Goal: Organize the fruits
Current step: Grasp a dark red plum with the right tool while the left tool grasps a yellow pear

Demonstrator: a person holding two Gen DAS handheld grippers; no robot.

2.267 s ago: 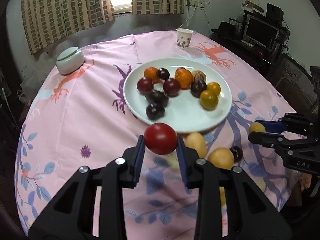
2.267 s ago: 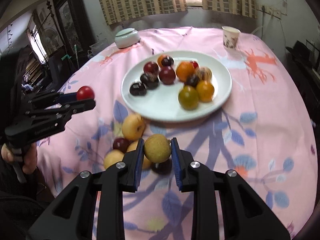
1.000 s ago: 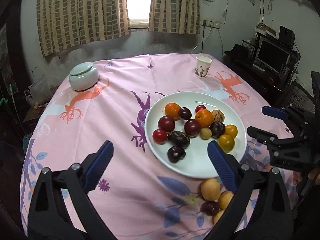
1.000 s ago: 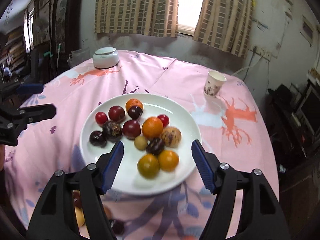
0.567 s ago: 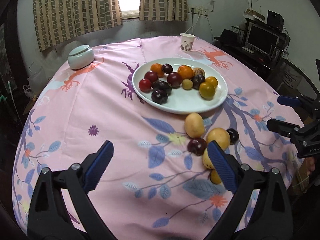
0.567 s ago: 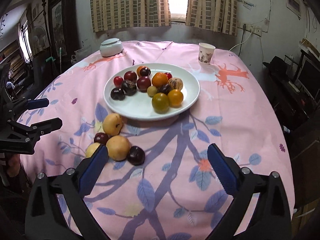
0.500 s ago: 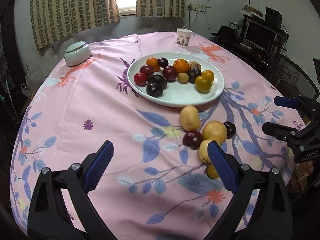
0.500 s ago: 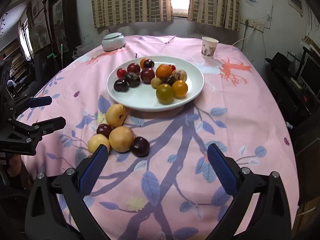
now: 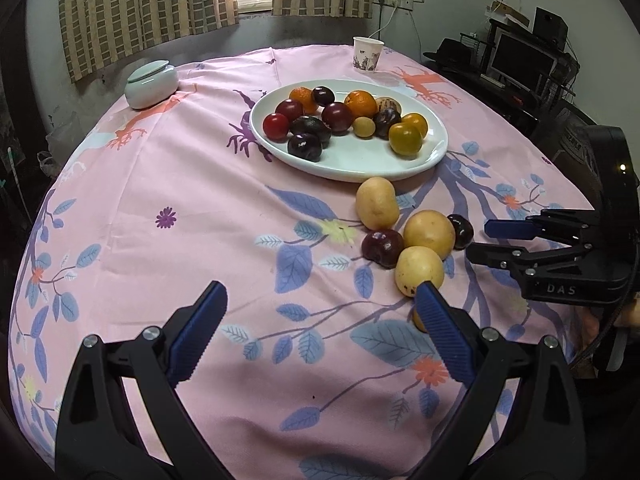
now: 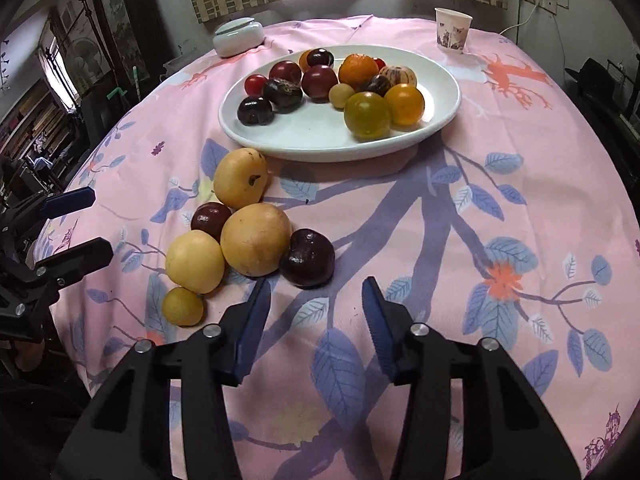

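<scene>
A white plate [image 9: 434, 148] [image 10: 304, 132] holds several fruits: oranges, dark plums, a small red tomato [image 9: 275, 125]. Near its front edge lies a loose cluster on the cloth: yellow pears [image 9: 429, 229] [image 10: 255, 238], dark plums [image 9: 382, 247] [image 10: 307, 264] and a small yellow fruit [image 10: 183, 306]. My left gripper [image 9: 320, 312] is open and empty, low over the cloth left of the cluster. My right gripper [image 10: 316, 302] is open and empty, its tips just in front of the dark plum. Each gripper shows in the other's view: the right [image 9: 488, 240], the left [image 10: 92, 224].
A pink patterned cloth [image 9: 160, 184] covers the round table. A pale lidded jar [image 9: 151, 84] [image 10: 238, 37] and a paper cup [image 9: 367, 53] [image 10: 452, 30] stand at the far side. Shelves and a monitor [image 9: 520, 60] stand right of the table.
Both grippers released their fruits onto the plate, opened, and pulled back. Both have since dropped closer to the loose cluster, and the right gripper's jaws have narrowed.
</scene>
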